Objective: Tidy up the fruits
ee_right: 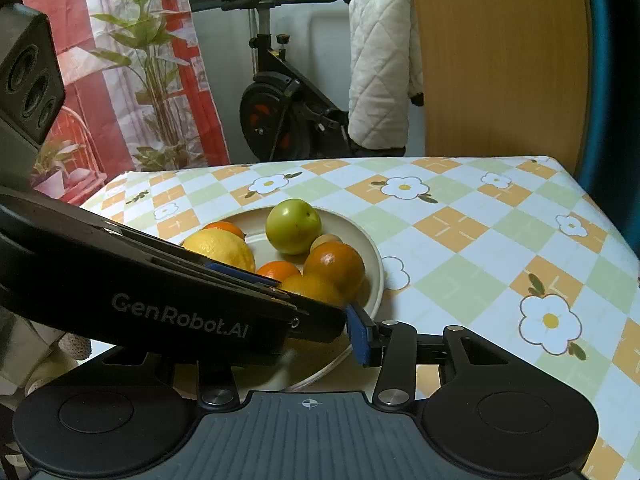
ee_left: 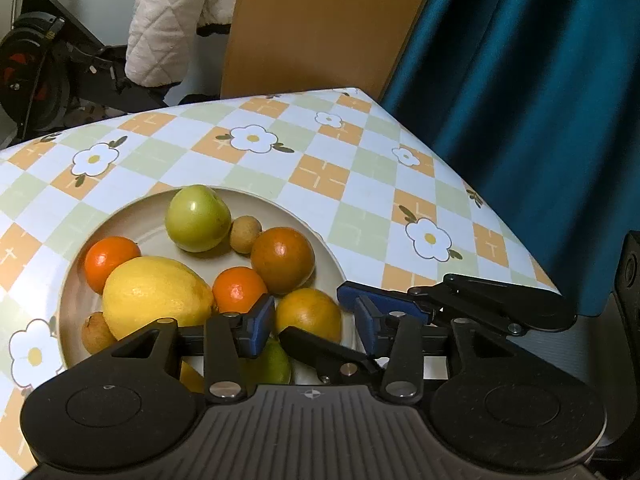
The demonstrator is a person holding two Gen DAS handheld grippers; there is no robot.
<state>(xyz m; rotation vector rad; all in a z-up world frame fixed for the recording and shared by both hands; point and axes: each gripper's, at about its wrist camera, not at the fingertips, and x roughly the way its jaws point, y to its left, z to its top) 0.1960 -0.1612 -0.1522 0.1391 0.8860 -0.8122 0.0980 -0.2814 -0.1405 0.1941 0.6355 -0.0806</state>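
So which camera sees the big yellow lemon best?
The left wrist camera. There the lemon shows almost whole on the plate, only its bottom edge hidden by the gripper frame. In the right wrist camera, the lemon is half covered by the other gripper's black arm, so only its top shows.

"GenRobot.AI" in grey letters on the black left tongs [ee_right: 316, 300] body, right wrist view

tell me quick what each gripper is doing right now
left gripper: jaws open, yellow-orange fruit between them, not clamped
right gripper: cannot tell, one of its jaws is hidden behind the left gripper
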